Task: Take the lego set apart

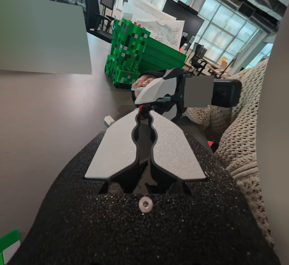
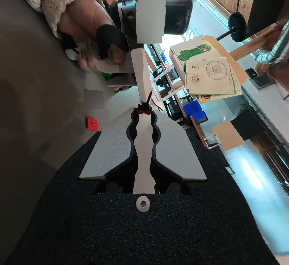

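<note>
A small red-and-black lego piece [image 1: 142, 114] sits between both grippers' tips, held above the table; it also shows in the right wrist view [image 2: 144, 110]. My left gripper [image 1: 143, 111] is shut on it. My right gripper [image 2: 143, 112] is shut on the same piece from the opposite side. The right gripper [image 1: 154, 90] shows in the left wrist view, and the left gripper [image 2: 141, 75] in the right wrist view. The green pixel-patterned lego figure [image 1: 128, 50] stands farther back on the table, apart from both grippers.
A green bin [image 1: 164, 57] stands behind the figure, with instruction sheets [image 1: 165, 30] above it. A loose white brick [image 1: 109, 120] and a red plate [image 2: 92, 123] lie on the grey table [image 1: 46, 116]. A green-and-white piece [image 1: 9, 245] lies at the lower left. A booklet on a stand [image 2: 209, 75].
</note>
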### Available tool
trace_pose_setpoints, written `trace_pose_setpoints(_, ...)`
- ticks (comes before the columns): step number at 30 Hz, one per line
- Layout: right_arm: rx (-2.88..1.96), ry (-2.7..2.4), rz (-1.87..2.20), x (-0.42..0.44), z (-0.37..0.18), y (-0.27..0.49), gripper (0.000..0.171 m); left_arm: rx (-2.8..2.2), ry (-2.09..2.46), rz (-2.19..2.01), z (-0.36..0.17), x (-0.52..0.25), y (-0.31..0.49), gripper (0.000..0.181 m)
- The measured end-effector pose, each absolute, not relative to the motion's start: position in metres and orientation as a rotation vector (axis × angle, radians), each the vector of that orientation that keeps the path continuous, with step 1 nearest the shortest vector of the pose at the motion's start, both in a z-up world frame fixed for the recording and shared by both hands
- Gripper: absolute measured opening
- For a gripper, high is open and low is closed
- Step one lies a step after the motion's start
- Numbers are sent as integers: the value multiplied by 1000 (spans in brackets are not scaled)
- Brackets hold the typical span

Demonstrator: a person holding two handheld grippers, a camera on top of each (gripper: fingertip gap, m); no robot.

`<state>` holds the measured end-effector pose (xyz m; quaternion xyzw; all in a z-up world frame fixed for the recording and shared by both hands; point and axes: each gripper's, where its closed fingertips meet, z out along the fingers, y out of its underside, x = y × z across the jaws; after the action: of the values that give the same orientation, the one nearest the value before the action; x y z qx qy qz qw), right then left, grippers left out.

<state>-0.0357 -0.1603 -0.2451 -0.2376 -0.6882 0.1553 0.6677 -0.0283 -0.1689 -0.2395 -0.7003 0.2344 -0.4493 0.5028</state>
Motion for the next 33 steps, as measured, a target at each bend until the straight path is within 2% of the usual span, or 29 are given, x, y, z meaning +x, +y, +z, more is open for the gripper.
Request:
trace_pose_setpoints(7, -600, -1578, 263, -38, -253, -153, 15, -1730, 611, -872, -247, -32, -163, 7)
trace_pose_setpoints(14, -571, -1594, 196, -40, -257, -152, 15, -1697, 609, -1024, -242, -26, -171, 0)
trace_pose_setpoints(19, -574, -1566, 193, -38, -252, -149, 15, -1686, 530, -1010, -239, -34, -165, 11)
trace_pose_setpoints(33, -545, -1580, 162, -40, -255, -151, 15, -1749, 559, -893, -247, -32, -162, 9)
